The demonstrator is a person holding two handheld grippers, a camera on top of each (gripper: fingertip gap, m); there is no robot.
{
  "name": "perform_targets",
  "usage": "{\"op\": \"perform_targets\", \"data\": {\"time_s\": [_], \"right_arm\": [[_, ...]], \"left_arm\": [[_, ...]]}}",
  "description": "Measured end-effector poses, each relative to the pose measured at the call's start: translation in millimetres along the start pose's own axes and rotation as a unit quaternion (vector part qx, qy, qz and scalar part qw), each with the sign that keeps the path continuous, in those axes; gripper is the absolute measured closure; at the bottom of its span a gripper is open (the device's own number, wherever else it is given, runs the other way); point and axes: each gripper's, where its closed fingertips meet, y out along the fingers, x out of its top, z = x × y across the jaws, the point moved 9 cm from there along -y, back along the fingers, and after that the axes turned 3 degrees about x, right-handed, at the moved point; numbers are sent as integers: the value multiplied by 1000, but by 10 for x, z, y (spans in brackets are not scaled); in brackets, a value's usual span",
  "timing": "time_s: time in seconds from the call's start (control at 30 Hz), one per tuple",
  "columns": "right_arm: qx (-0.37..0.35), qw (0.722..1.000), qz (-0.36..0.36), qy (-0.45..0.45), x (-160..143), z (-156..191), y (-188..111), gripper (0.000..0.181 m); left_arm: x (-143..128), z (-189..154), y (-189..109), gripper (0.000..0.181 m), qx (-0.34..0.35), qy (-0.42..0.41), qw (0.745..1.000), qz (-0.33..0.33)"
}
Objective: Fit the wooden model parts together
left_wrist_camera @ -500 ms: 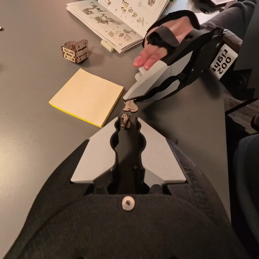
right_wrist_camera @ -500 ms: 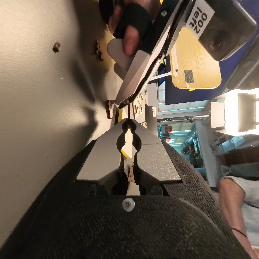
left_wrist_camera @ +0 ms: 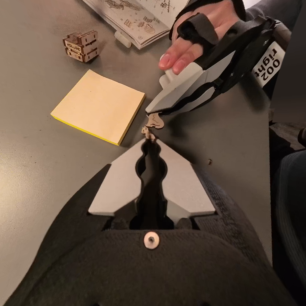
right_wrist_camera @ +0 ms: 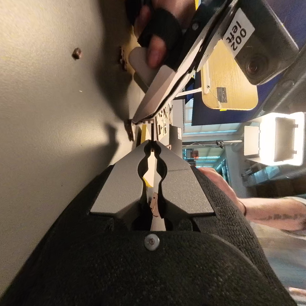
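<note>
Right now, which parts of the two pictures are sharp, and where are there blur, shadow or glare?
Left wrist view: the sticky note pad and small wooden crate are sharp, the booklet blurred, and shadow lies under the right gripper. Right wrist view: rolled sideways, a bright window glares, and the left gripper casts a shadow on the table.

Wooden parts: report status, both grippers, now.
Left gripper shut on small wooden piece. Right gripper shut on flat wooden piece. Pieces close, not joined. Sticky pad alongside, clear.

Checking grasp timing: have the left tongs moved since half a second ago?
Yes. The left tongs have closed inward on the small wooden part; they stay just right of the sticky pad's near corner.
</note>
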Motion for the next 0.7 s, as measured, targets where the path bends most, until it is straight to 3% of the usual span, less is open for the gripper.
{"op": "perform_targets", "data": {"time_s": [0.7], "right_arm": [[2, 1000, -6, -14, 33, 8, -10, 181]], "left_arm": [[4, -39, 14, 180, 6, 38, 999, 4]]}}
